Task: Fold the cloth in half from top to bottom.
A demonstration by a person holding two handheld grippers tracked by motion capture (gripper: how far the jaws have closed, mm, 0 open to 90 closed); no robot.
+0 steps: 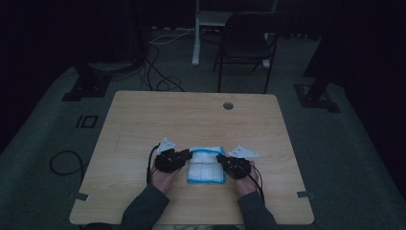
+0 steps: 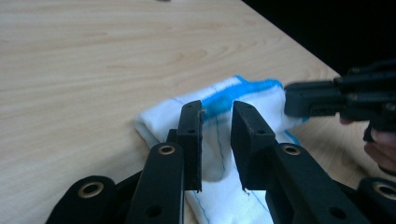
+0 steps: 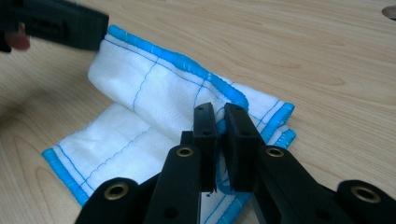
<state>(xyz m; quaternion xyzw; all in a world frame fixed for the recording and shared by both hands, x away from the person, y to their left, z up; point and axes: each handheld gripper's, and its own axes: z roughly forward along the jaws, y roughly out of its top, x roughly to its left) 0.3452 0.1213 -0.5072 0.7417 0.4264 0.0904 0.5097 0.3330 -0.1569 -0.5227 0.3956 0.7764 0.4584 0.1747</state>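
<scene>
White woven cloth with a bright blue stitched border (image 1: 207,165) lies folded on the pale wooden table (image 1: 191,115), near the person's edge and between the two hand-held tools, which looks to be how a fold gets squared up: one tool at each side of the bundle. At the cloth's left side sits the black two-jaw left gripper (image 1: 186,155). In the left gripper view its jaws stand apart over the fabric with a clear gap between the pads and cloth showing through, so I judge it has let go and grips nothing. Moving across, the cloth (image 2: 219,154) is soft and thin, quilted by fine blue stitch lines into squares, folded into a rough rectangle with a plump rolled edge where a layer doubles over; its thick blue hem runs along the far side and around the corners. At its right side the black two-jaw right gripper (image 1: 221,159) holds on. In the right gripper view the jaws are nearly together, pinching the blue hem at a corner of the cloth (image 3: 154,93), probably to keep that side pinned while the other is freed.
</scene>
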